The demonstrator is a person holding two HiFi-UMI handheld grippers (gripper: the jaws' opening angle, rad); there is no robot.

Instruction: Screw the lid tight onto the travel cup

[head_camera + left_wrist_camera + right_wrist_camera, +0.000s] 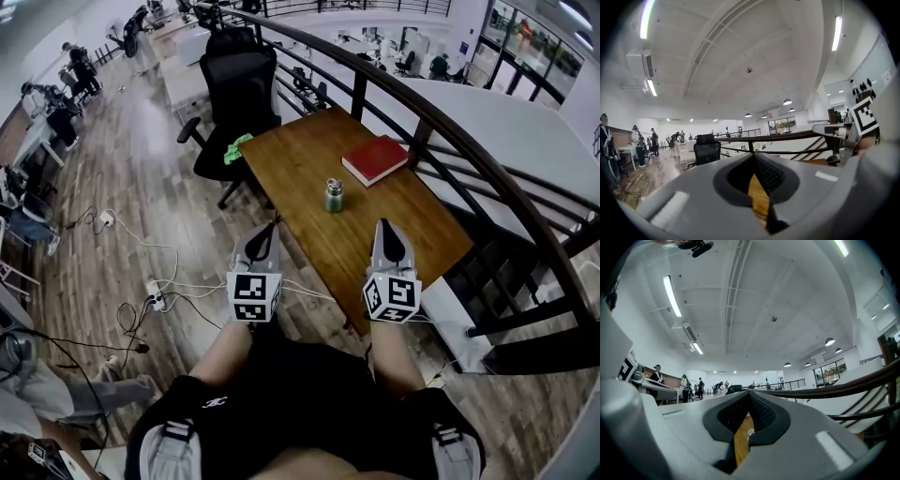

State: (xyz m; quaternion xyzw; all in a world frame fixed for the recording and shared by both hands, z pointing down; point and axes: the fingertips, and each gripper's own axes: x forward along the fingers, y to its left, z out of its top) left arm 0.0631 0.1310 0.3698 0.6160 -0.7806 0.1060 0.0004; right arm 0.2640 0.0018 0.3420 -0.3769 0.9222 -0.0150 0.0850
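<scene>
Travel cup (334,196): a small green vessel standing upright near the middle of the wooden table (291,155), with a silvery lid (334,183) already on its mouth; whether the lid is threaded home cannot be told. A red book (375,159) lies just beyond the cup, apart from it. A black office chair (239,94) stands at the table's far-left corner with a green cloth (235,147) on its seat, and a dark railing (450,131) runs behind.

Hazards, as a judgement: the cup looks light and nothing steadies it, so a twist on the lid alone would probably spin or tip the whole cup. One gripper should clamp the body first. Both grippers must also open before either can take hold, or closed tips will simply push the cup over.

Left gripper (264,232) and right gripper (391,234): held side by side before the person's torso and well short of the cup. Both point roughly level toward the table, marker cubes facing the head camera. The jaws of each are pressed together on nothing.
</scene>
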